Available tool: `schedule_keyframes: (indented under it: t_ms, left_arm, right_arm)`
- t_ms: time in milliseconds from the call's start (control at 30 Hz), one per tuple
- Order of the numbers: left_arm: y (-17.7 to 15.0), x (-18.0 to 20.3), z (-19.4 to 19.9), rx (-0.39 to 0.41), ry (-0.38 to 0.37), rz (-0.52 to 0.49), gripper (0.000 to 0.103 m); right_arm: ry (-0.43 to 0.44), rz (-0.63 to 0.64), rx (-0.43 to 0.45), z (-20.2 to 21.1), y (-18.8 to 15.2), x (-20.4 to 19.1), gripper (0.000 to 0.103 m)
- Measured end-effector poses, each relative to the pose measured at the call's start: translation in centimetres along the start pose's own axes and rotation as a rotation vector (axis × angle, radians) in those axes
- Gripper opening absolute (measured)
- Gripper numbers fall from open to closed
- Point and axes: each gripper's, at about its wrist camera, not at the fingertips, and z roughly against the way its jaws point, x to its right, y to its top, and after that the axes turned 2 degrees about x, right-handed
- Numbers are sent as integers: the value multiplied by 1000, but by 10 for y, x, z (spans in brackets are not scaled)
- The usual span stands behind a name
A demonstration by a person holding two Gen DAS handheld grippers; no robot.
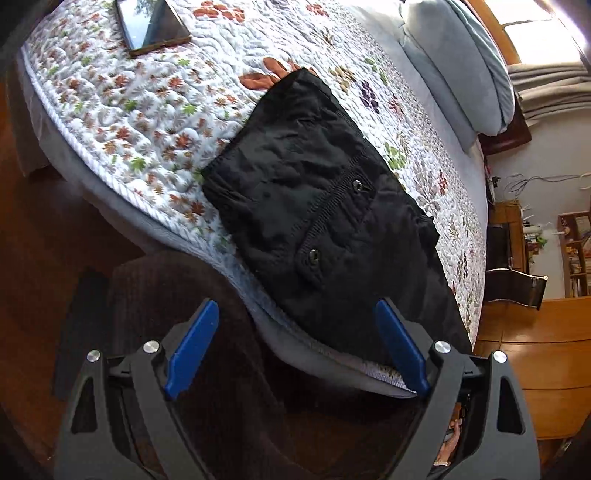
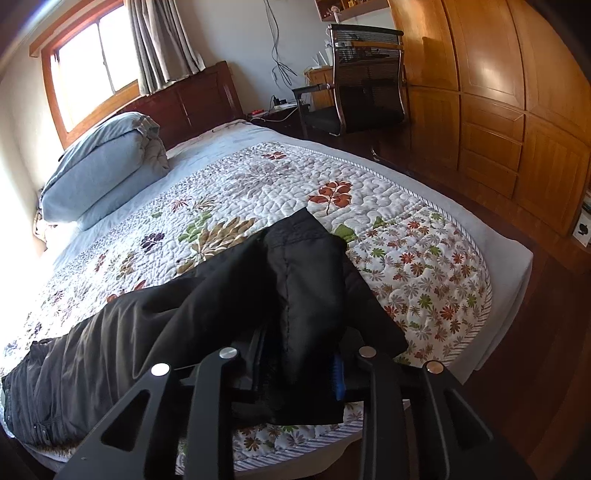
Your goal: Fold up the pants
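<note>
Black pants (image 1: 317, 206) lie on a floral quilt (image 1: 147, 122) near the bed's edge, waistband with two snap buttons facing up. My left gripper (image 1: 295, 332) is open, blue fingers (image 1: 192, 347) spread, hovering at the bed edge just short of the waistband. In the right wrist view the pants (image 2: 147, 325) stretch leftward across the quilt (image 2: 406, 266). My right gripper (image 2: 303, 373) is shut on the leg end of the pants, which is lifted and draped over the fingers, hiding them except a blue sliver (image 2: 338, 380).
A dark tablet (image 1: 151, 26) lies on the quilt's far corner. A folded blue duvet (image 2: 103, 166) sits by the headboard. A chair (image 2: 362, 74) and wooden wardrobe (image 2: 498, 110) stand beside the bed. Dark wooden floor surrounds it.
</note>
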Motion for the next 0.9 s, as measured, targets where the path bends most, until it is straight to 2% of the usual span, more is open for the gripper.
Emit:
schedule_keyframes:
  t_ms: [100, 133, 167, 200, 267, 300, 333, 367, 433, 533, 600, 667, 700, 767, 900]
  left_arm:
    - [8, 3, -21, -11, 55, -5, 87]
    - [13, 1, -26, -5, 44, 14, 87]
    - [19, -1, -30, 4, 36, 32, 82]
    - [24, -3, -34, 10, 28, 48, 68]
    - [35, -2, -40, 15, 21, 55, 52]
    - [40, -1, -41, 30, 32, 52, 36]
    - [43, -1, -40, 48, 37, 39, 25]
    - [47, 0, -38, 65, 31, 34, 7]
    - [52, 4, -30, 102, -42, 41, 6]
    - [59, 18, -19, 171, -65, -13, 4]
    - [62, 21, -20, 181, -10, -33, 4]
    - [63, 13, -34, 138, 65, -21, 4]
    - [62, 5, -39, 123, 80, 0, 4]
    - [59, -5, -40, 117, 63, 27, 5]
    - [52, 2, -21, 148, 79, 19, 14]
  right_arm:
    - [-4, -1, -2, 3, 0, -1, 31]
    - [-5, -4, -4, 4, 0, -1, 32]
    - [-6, -5, -5, 4, 1, -2, 33]
    - [-9, -6, -8, 5, 1, -1, 33]
    - [-13, -9, -10, 5, 0, -2, 34]
    - [-16, -7, -10, 5, 1, -4, 34]
    - [-18, -2, -10, 5, 1, -5, 34]
    - [-20, 3, -12, 5, 1, -7, 36]
    - [-19, 13, -18, 3, 2, -12, 38]
    - [-19, 41, -21, -1, 3, -21, 41]
    - [-15, 45, -20, -5, 2, -27, 41]
    - [-14, 43, -21, -9, 0, -29, 41]
    - [-14, 37, -23, -11, -1, -29, 41]
    - [-7, 22, -25, -11, -2, -27, 42]
    - [-5, 16, -26, 0, -4, -20, 60]
